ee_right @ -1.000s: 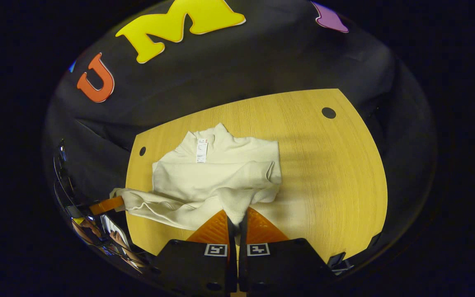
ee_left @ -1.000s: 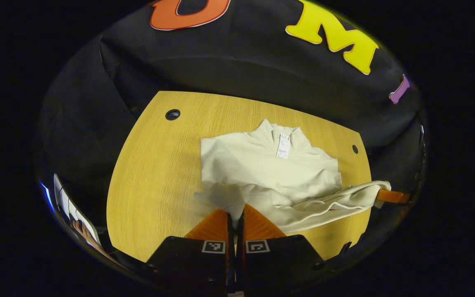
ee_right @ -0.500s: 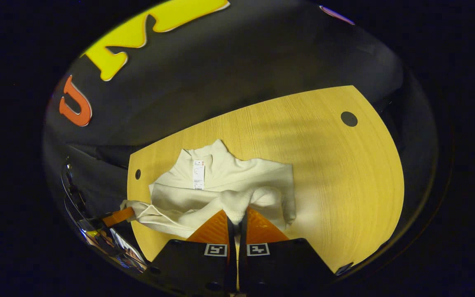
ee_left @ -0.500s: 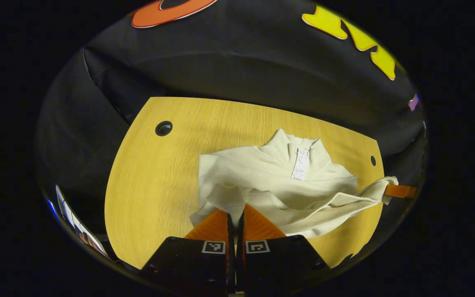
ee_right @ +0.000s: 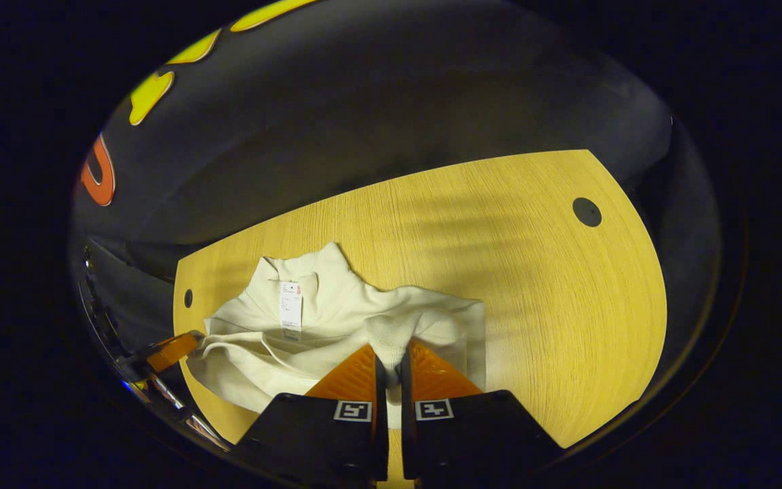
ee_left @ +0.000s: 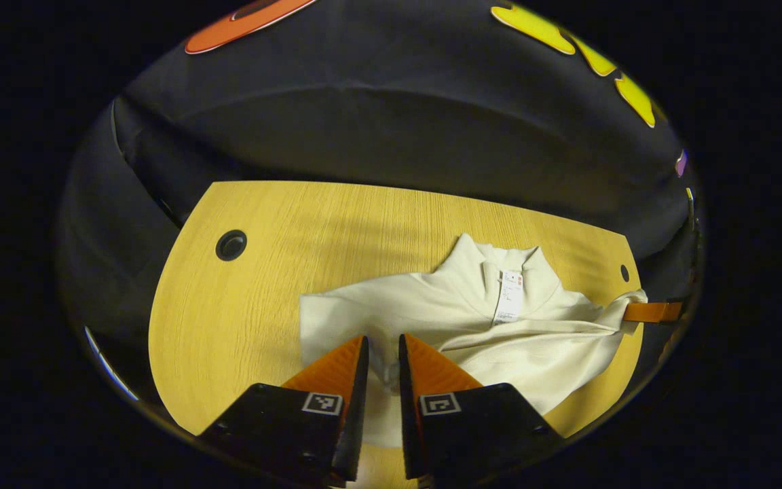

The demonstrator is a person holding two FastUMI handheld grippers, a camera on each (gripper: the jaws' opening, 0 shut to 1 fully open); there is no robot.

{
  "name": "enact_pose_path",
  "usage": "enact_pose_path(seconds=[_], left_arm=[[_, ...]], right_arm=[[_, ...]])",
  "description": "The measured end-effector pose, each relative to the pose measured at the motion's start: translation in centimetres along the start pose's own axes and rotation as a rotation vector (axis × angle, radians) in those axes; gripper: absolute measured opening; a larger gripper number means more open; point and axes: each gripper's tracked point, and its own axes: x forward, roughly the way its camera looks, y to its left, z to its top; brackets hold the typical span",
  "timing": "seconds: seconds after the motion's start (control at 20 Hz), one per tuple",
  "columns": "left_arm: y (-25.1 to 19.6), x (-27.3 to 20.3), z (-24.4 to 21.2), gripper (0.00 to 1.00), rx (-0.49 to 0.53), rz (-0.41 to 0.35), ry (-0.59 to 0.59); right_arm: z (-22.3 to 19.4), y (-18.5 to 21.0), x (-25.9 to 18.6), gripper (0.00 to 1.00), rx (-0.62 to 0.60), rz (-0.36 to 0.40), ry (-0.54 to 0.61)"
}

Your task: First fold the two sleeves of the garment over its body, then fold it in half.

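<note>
So the cream garment (ee_left: 472, 319) is lying on the wooden table (ee_left: 255, 285), collar pointing at the booth wall, hem side doubled up over the body. The left gripper (ee_left: 383, 350) has its fingers slightly spread, cloth showing in the gap. Over on the right, the right gripper (ee_right: 389, 353) is pinching a bunch of fabric.

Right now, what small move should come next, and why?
Probably open the right gripper's fingers and let go: the sweater already lies folded up toward its collar on the table, and the left gripper's fingers look parted.
</note>
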Motion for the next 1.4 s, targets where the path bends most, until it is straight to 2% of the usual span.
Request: enact_pose_path(seconds=[0.1,0.15,0.2,0.25,0.3,0.35,0.4,0.45,0.5,0.55,0.6,0.65,0.75,0.8,0.9,1.15,1.4], left_arm=[[-0.5,0.6,0.3,0.52,0.008,-0.005,-0.018],[-0.5,1.0,0.2,0.76,0.008,-0.001,-0.019],[-0.3,1.3,0.3,0.83,0.000,0.001,-0.029],[-0.2,1.3,0.3,0.88,-0.011,0.004,-0.032],[0.1,1.2,0.5,0.90,-0.015,0.010,-0.050],[0.2,1.2,0.6,1.00,-0.014,0.016,-0.070],[0.3,0.9,0.8,0.95,-0.009,0.015,-0.088],[0.5,0.7,1.0,0.97,-0.004,0.017,-0.108],[0.9,0.2,1.1,0.97,0.000,0.021,-0.127],[1.0,-0.3,1.3,0.98,0.004,0.026,-0.143],[0.8,-1.0,1.6,0.98,0.010,0.028,-0.164],[0.7,-2.0,1.8,0.98,0.019,0.035,-0.200],[0.6,-4.7,2.8,1.00,0.027,0.043,-0.270],[0.6,-6.2,3.2,0.98,0.025,0.048,-0.307],[0.6,-9.8,4.6,0.98,0.022,0.056,-0.393],[-0.1,-19.9,6.4,0.97,0.102,0.105,-0.566],[-1.9,-29.0,5.3,0.97,0.111,0.094,-0.692]], right_arm=[[0.1,0.4,1.0,0.12,-0.012,-0.013,-0.019],[0.4,0.5,1.7,0.12,-0.018,-0.019,-0.041],[0.9,0.4,1.9,0.14,-0.024,-0.023,-0.072],[1.3,0.5,1.7,0.22,-0.022,-0.024,-0.093],[1.5,0.7,1.5,0.22,-0.024,-0.015,-0.109],[1.8,0.8,1.1,0.28,-0.023,-0.009,-0.125],[1.9,0.9,0.9,0.29,-0.032,-0.002,-0.142],[1.8,1.1,0.4,0.42,-0.050,0.004,-0.158],[1.8,0.9,0.1,0.63,-0.076,-0.016,-0.179],[2.0,1.0,-0.3,0.66,-0.108,-0.028,-0.196],[2.0,1.1,-0.9,0.75,-0.134,-0.039,-0.213],[2.0,1.1,-1.9,0.80,-0.154,-0.051,-0.232],[2.1,1.6,-4.5,0.83,-0.175,-0.050,-0.274],[2.4,2.2,-5.9,0.88,-0.180,-0.043,-0.302],[2.7,2.7,-9.0,0.91,-0.200,-0.037,-0.363],[2.3,4.3,-19.6,0.94,-0.287,-0.042,-0.534],[0.7,5.3,-30.4,0.95,-0.292,-0.012,-0.717]])
